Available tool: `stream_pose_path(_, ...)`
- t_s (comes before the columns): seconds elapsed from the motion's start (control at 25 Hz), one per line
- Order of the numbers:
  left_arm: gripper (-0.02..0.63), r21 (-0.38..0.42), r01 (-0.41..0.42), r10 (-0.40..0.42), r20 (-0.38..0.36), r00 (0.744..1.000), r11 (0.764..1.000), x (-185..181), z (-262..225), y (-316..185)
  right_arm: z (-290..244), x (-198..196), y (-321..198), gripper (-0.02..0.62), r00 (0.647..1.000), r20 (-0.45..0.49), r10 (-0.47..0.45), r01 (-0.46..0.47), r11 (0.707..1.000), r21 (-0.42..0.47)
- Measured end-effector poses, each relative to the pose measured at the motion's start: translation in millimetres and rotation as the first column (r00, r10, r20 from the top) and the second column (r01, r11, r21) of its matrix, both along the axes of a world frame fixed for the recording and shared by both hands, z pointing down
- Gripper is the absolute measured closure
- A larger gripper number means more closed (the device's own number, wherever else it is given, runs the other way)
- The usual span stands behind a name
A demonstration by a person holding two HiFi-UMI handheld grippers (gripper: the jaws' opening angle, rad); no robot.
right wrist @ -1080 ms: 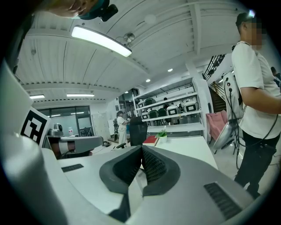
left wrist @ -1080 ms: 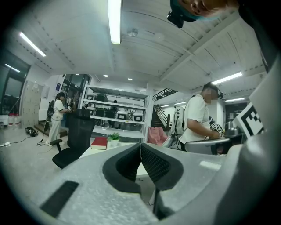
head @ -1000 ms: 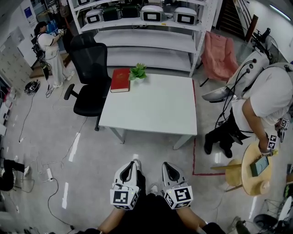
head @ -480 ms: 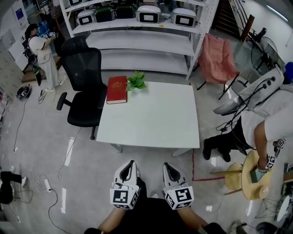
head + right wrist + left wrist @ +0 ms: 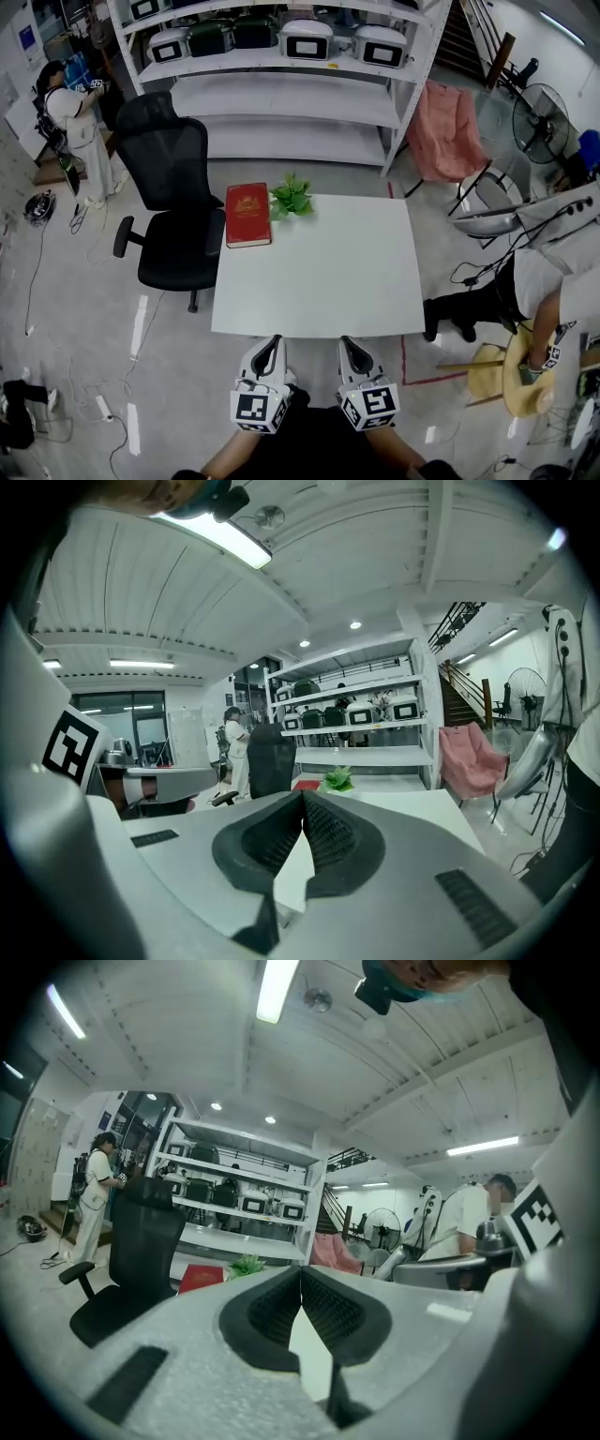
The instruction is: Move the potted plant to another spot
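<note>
A small green potted plant (image 5: pixel 292 198) stands at the far edge of the white table (image 5: pixel 328 272), next to a red book (image 5: pixel 247 215). It also shows small in the left gripper view as the potted plant (image 5: pixel 247 1264) and in the right gripper view as the potted plant (image 5: pixel 337 780). My left gripper (image 5: pixel 269 346) and right gripper (image 5: pixel 350 346) hang side by side just short of the table's near edge, far from the plant. Both have their jaws pressed together, with nothing between them.
A black office chair (image 5: pixel 171 206) stands at the table's left. White shelving (image 5: pixel 281 66) with boxes runs behind. A pink chair (image 5: pixel 443 129) is at the back right. One person (image 5: pixel 66 117) stands far left; another (image 5: pixel 544 281) bends over a round stool at the right.
The view has moved forward toward the table: its near edge now lies right at the grippers' tips. The plant and book sit as before on the table. Both grippers stay shut.
</note>
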State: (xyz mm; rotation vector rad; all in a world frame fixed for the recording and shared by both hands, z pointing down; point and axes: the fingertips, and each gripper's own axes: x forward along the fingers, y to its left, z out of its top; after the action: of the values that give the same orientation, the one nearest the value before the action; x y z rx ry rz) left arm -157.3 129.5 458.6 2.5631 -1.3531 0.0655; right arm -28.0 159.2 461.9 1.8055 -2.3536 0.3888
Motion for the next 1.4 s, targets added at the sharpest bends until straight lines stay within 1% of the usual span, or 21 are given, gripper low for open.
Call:
stream_pose_path(0.24,0.589,0.01,-0.018,0.018,0.005,1.0,1.0,-22.4,0.3,-53.1,3.7,-16.6,-51.0,0.584,1.0,-0.003,0.03,-0.03,0.999,-0.012)
stream_pose_path(0.48,0.589,-0.011,-0.032,0.032,-0.006,0.999,0.999,-20.8,7.2,-85.0,11.3,-16.9,-87.4,0.584,0.999,0.001,0.047,-0.047,0.998,-0.036)
stream_pose_path(0.76,0.589,-0.014,-0.017,0.017,0.003,1.0,1.0,-5.4,9.9,-132.4,19.2,-3.9,-151.0,0.584,1.0,0.004,0.014,-0.014,0.999,-0.038)
stream_pose_path(0.92,0.589,-0.03,0.014,-0.014,-0.002,1.0,0.999,6.1,9.3,-162.1,21.6,6.3,-186.7,0.584,1.0,0.001,-0.017,0.017,0.999,-0.039)
stream_pose_path(1.08,0.589,-0.033,0.02,-0.02,0.01,1.0,0.999,25.6,6.2,-191.3,26.4,21.7,-220.7,0.584,0.999,0.004,-0.037,0.037,0.998,-0.046)
stream_pose_path(1.2,0.589,-0.024,0.025,-0.025,0.004,1.0,0.999,40.2,5.4,-213.6,31.6,32.0,-246.1,0.584,0.999,0.009,-0.047,0.048,0.998,-0.05)
stream_pose_path(1.4,0.589,-0.034,0.025,-0.025,0.014,1.0,0.999,63.2,10.1,-247.8,42.9,52.9,-283.6,0.583,0.999,0.017,-0.048,0.049,0.997,-0.065)
